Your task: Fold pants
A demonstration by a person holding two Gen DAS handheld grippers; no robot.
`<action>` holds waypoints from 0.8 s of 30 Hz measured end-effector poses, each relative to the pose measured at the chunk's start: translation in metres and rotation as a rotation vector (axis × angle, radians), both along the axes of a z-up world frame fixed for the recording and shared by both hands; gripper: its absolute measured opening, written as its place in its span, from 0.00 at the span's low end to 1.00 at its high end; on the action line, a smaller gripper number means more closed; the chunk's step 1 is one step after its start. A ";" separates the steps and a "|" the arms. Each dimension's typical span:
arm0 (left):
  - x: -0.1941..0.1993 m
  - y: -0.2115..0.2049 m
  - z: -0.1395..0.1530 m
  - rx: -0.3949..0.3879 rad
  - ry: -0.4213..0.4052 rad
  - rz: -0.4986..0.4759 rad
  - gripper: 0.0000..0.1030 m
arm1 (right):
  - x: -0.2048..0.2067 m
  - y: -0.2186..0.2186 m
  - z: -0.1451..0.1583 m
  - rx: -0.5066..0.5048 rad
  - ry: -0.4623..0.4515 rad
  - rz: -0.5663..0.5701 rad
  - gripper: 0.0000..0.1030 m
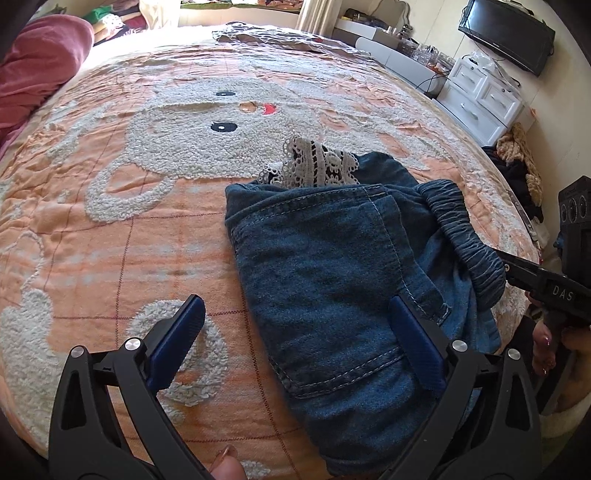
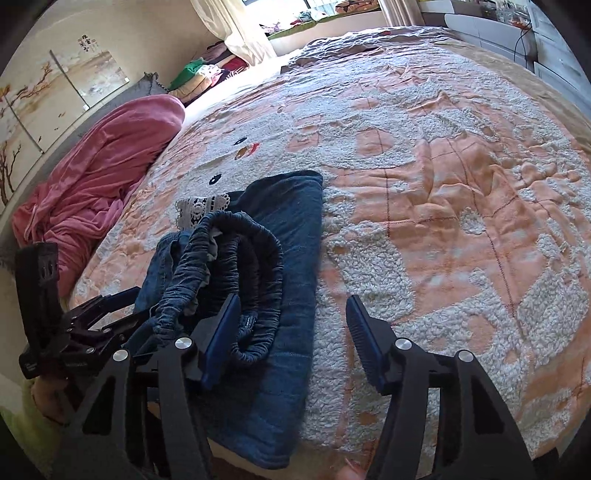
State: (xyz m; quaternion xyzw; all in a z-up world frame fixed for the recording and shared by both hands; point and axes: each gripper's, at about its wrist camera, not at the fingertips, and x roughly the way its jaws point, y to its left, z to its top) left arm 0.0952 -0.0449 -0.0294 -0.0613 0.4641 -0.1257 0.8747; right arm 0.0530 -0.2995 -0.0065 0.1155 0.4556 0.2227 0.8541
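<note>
Blue denim pants [image 1: 332, 258] lie folded in a bundle near the front edge of the bed. Their elastic waistband [image 1: 469, 236] is bunched up on the right, and white lace trim [image 1: 321, 162] pokes out at the far end. My left gripper [image 1: 295, 301] stands wide open above them, one finger over the denim and the other over the bedspread [image 1: 147, 184]. In the right wrist view my right gripper [image 2: 293, 299] is partly open over the pants [image 2: 291, 221]. Its left finger lies against the waistband [image 2: 236, 266] and its right finger is over the bedspread. Nothing is pinched.
A pink blanket [image 2: 103, 177] is heaped along the left side of the bed. White drawers [image 1: 480, 96], a dark screen [image 1: 509, 33] and a pile of clothes [image 1: 517, 166] stand off the right side. The orange bedspread with a fluffy white animal pattern stretches far beyond the pants.
</note>
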 end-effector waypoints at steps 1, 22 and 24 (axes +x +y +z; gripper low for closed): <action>0.000 -0.001 -0.001 0.001 0.001 -0.003 0.91 | 0.002 0.001 -0.001 0.002 0.005 0.006 0.51; 0.003 -0.012 -0.003 -0.067 -0.004 -0.007 0.44 | 0.013 0.013 -0.016 0.073 -0.013 0.062 0.15; 0.001 -0.019 0.003 -0.040 -0.027 -0.023 0.28 | 0.008 0.017 -0.011 0.038 -0.052 0.054 0.10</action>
